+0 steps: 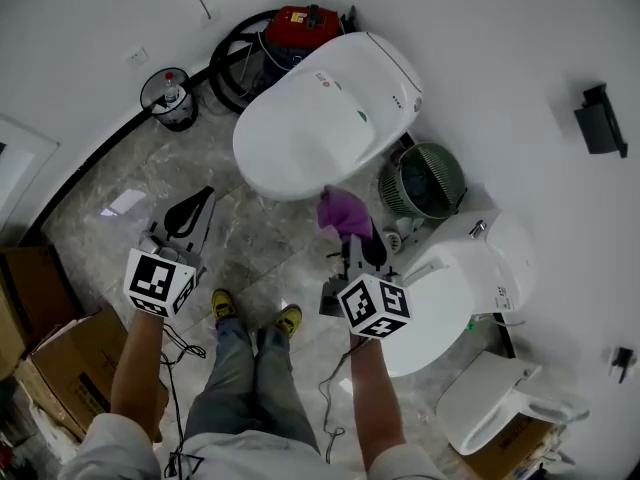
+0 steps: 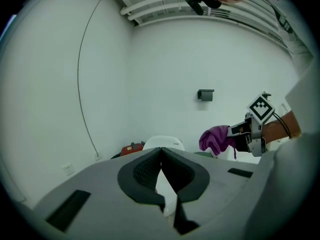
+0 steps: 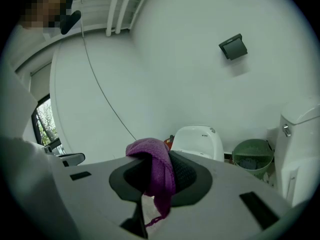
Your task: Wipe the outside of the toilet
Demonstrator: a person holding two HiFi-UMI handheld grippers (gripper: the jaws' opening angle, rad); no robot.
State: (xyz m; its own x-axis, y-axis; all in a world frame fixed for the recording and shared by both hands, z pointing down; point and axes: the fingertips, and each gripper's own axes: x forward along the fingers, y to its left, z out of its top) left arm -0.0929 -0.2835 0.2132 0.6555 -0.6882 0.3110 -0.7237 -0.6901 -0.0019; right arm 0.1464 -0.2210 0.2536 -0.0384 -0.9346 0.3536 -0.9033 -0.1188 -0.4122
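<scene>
The white toilet (image 1: 330,113) stands with its lid down at the middle top of the head view; it also shows in the left gripper view (image 2: 162,143) and the right gripper view (image 3: 200,141). A purple cloth (image 1: 345,213) is bunched just in front of the bowl's near edge, and my right gripper (image 1: 357,236) is shut on it. The cloth (image 3: 156,170) drapes down between that gripper's (image 3: 159,156) jaws. My left gripper (image 1: 205,198) hangs over the floor left of the toilet, jaws shut (image 2: 161,150) with nothing in them. From it I see the cloth (image 2: 216,138) at the right.
A green basket (image 1: 425,180) sits right of the toilet, a second white toilet (image 1: 460,278) beyond it. A red vacuum with black hose (image 1: 305,23) stands behind the toilet, a small black bin (image 1: 170,98) by the wall. Cardboard boxes (image 1: 50,358) lie at the lower left.
</scene>
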